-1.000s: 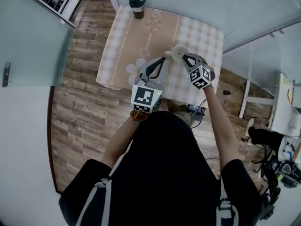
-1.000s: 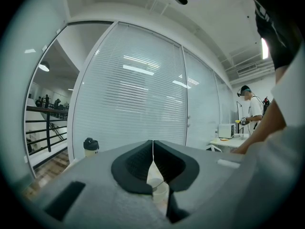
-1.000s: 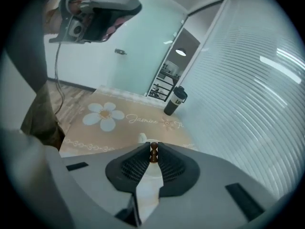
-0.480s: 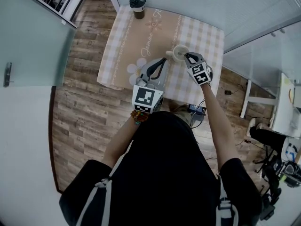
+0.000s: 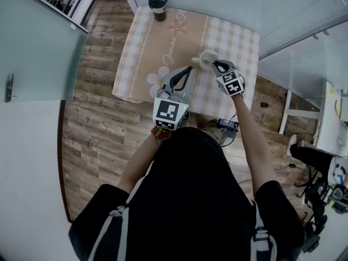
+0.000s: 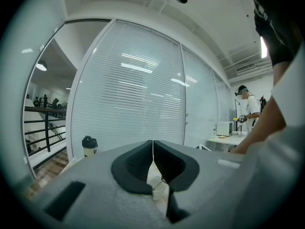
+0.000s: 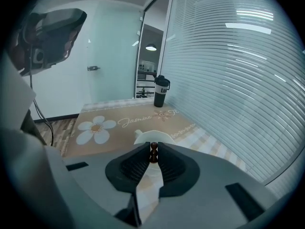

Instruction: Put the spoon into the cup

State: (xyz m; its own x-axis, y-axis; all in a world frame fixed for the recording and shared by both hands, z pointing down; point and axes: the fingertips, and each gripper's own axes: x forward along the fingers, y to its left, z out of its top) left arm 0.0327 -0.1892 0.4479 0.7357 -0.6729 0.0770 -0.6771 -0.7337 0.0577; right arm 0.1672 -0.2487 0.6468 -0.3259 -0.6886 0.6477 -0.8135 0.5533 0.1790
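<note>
A cream cup (image 5: 208, 60) stands on the checked tablecloth near the table's front edge. My left gripper (image 5: 190, 68) reaches it from the left, level, and its jaws (image 6: 153, 149) are closed on the cup's pale handle (image 6: 159, 187). From the right, my right gripper (image 5: 215, 64) tilts down over the cup's rim. It is shut on the dark brown end of the spoon (image 7: 153, 152), which stands up between the jaws. Just beyond those jaws is the cup (image 7: 151, 137). The spoon's bowl is hidden.
A black-lidded tumbler (image 5: 159, 4) stands at the table's far edge, also in the right gripper view (image 7: 161, 90). The table (image 5: 163, 48) carries a cloth with a daisy print. Blinds and a glass wall run along the right, wooden floor lies to the left.
The right gripper has rolled and dropped a little, closer over the cup, still gripping the spoon. The left gripper and the cup have not moved.
</note>
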